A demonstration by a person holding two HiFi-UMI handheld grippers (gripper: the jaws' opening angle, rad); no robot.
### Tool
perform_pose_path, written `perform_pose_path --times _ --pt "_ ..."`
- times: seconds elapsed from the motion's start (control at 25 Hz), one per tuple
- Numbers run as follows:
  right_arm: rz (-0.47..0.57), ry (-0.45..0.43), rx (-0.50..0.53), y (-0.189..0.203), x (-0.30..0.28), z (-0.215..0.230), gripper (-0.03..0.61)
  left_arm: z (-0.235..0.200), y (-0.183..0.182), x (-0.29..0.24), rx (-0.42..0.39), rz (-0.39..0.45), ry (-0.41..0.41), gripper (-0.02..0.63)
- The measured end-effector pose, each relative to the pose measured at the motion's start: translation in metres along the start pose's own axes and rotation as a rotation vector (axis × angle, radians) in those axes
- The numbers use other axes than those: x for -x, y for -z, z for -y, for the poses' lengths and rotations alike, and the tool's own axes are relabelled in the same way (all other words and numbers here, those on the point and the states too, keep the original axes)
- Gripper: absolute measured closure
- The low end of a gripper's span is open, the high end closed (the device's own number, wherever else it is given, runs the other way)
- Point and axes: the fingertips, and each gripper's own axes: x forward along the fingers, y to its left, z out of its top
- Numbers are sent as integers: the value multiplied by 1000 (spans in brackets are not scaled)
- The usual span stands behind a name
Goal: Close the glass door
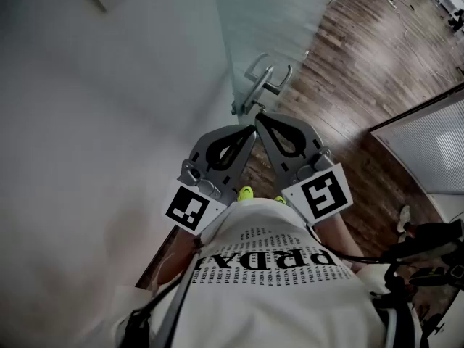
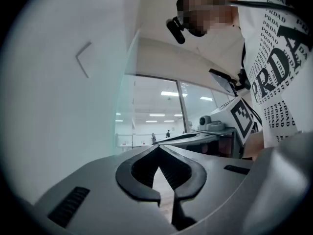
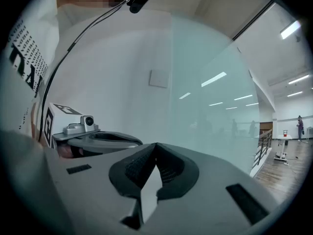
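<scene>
Looking steeply down here: glass door point(image 1: 286, 20) upright straight ahead, near edge hard by the white wall point(image 1: 87, 122) on the left, wooden floor point(image 1: 377, 71) off to the right. Metal handle point(image 1: 262, 84) just beyond the tips, long axis slanting from near-left to far-right. Left gripper point(image 1: 249, 133) and right gripper point(image 1: 262, 120) side by side, both pointing at that handle, right a shade nearer. Fingers on both pressed together, pinching nothing. Hard to judge whether shut home or ajar.

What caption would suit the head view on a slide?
Left gripper and right gripper, both shut and empty, point at the handle of the glass door.
</scene>
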Motion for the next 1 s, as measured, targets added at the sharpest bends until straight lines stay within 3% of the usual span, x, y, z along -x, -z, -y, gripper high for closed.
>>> perform_pose_path --times 0.6,0.88,1.0 --pt "24 22 -4 4 4 10 581 -1 6 -6 -19 -7 11 626" --pt "12 49 -19 15 10 17 581 -57 2 -13 -131 -22 -125 623" --pt "2 51 -19 19 11 13 581 -75 -1 -25 -182 -28 -157 519"
